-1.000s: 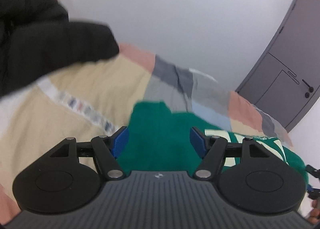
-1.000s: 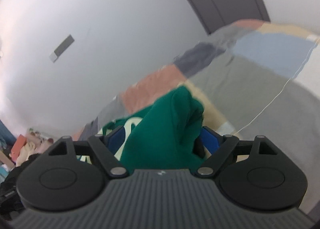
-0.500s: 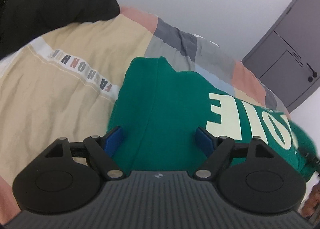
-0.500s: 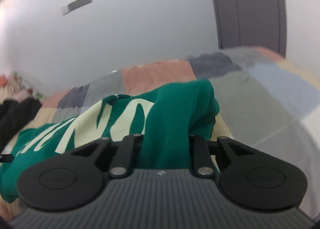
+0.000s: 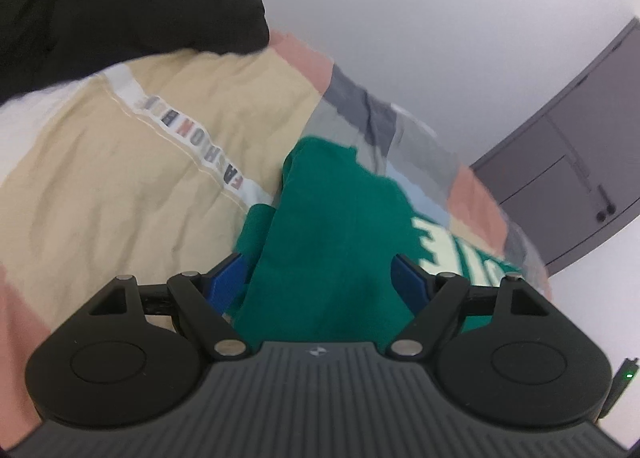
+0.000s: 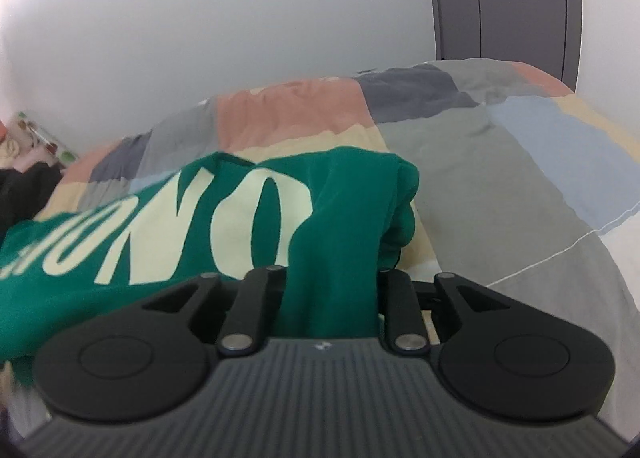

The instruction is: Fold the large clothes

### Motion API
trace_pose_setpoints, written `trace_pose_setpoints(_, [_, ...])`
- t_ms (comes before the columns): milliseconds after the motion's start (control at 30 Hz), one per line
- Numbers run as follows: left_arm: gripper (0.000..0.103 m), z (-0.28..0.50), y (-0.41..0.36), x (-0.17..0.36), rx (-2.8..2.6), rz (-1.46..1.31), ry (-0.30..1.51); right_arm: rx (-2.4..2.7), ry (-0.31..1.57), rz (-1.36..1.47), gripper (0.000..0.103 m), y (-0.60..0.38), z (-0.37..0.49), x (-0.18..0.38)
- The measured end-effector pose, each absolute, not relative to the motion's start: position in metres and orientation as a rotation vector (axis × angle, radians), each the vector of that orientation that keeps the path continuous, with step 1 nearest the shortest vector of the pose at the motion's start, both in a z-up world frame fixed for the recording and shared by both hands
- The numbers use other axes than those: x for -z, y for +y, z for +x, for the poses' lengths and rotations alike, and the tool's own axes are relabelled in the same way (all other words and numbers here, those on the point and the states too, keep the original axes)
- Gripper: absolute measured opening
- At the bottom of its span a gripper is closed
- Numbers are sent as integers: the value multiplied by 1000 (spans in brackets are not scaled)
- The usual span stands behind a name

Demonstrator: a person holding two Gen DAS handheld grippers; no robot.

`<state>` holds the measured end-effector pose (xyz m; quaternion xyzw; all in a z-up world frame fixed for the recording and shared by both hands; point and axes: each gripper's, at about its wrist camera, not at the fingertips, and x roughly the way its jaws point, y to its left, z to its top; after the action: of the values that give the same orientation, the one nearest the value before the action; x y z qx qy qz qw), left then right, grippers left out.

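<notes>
since earlier: right tool (image 6: 330,282) was spread wide around the green sweatshirt (image 6: 172,226) a second ago and is now clamped in on it; left tool (image 5: 320,278) has widened a little, and its view has swung so the black jacket (image 5: 100,6) fills more of the top left.
right tool: arms drawn close together, pinching a bunched fold of green cloth that rises straight up between them; at this instant the jaws are easing open slightly, yet the cloth is gripped between them.
left tool: spread wide, blue pads (image 5: 224,278) well apart, with a thick hump of the same sweatshirt (image 5: 332,242) filling the gap; whether the pads press the cloth i cannot tell for sure, they look to stand just beside it.
sweatshirt: lies across the bed, pale block letters (image 6: 224,218) showing, one end gathered at each tool.
bed: patchwork cover (image 6: 500,162) in grey, pink, tan and blue; a tan panel with a white lettered strip (image 5: 192,142) lies left of the green cloth in the left wrist view.
edges: far edge of the bed meets a white wall (image 6: 280,18); right side of the cover curves away and down.
open room: bare cover to the right of the right tool; black jacket heaped at the far left corner; grey door (image 5: 576,162) beyond the bed.
</notes>
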<state>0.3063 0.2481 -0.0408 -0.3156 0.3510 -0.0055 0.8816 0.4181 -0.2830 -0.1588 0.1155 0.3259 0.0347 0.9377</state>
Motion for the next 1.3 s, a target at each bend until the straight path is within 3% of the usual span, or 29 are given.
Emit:
trace_pose_setpoints(100, [83,282,254,35,21,-752,727,-80,654,301,26,-288,410,154])
trace_pose_setpoints(200, [84,263,254,41,73,-905,744,-62,674,343,36,-290,404,151])
trace_pose_setpoints(333, [84,262,238,68,133,-1013,856,-67,677,434,69,-293,395,149])
trace_pose_setpoints(467, [84,269,226,103,147,-1158,928,-95,673,561,70,-300,378,148])
trace_pose_setpoints(600, [83,274,224,117,101,-1230,869,-82,668,559,70,-293,372,149])
trace_pose_setpoints(667, [80,275,227,117,39,-1220,819,-61,684,506,69,-285,375,151])
trace_pose_setpoints(700, [70,276,230,116,19,-1217,806,-54,687,487,68,-282,377,153])
trace_pose_setpoints(833, [34,278,235,108,4,-1199,760,-24,679,425,47,-274,378,154])
trace_pose_setpoints(933, [24,280,229,76,19,-1019,710,-32,659,396,33,-273,375,150])
trace_pose_setpoints(1067, [17,277,233,37,89,-936,559,-70,592,359,20,-273,365,139])
trace_pose_setpoints(1200, [16,291,243,33,91,-928,515,-106,542,347,18,-272,360,133])
trace_pose_setpoints(1300, [16,300,243,54,25,-904,591,-93,583,297,18,-264,363,139])
